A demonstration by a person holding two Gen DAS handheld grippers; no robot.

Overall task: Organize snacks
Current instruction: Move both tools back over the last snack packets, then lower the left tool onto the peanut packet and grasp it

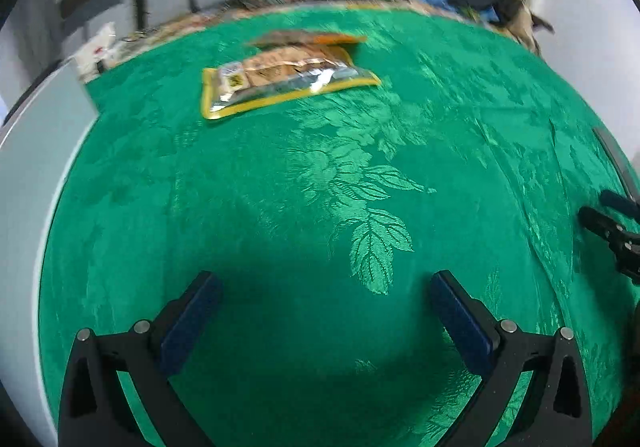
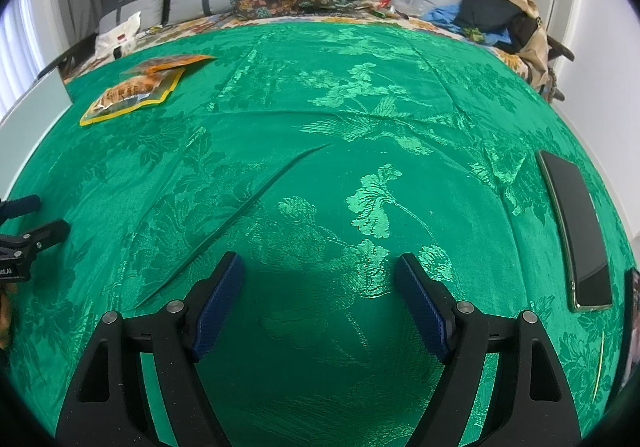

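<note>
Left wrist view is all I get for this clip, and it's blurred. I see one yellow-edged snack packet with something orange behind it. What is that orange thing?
Observer: In the right wrist view it is a second snack packet, orange, lying partly under the far end of the yellow-edged packet.
Operator: Anything else on the green cloth?
Observer: A dark phone lies flat near the cloth's right edge; your view shows only a sliver of it.
Operator: Is the right gripper holding anything?
Observer: No. The right gripper is open over bare green cloth, nothing between its fingers.
</note>
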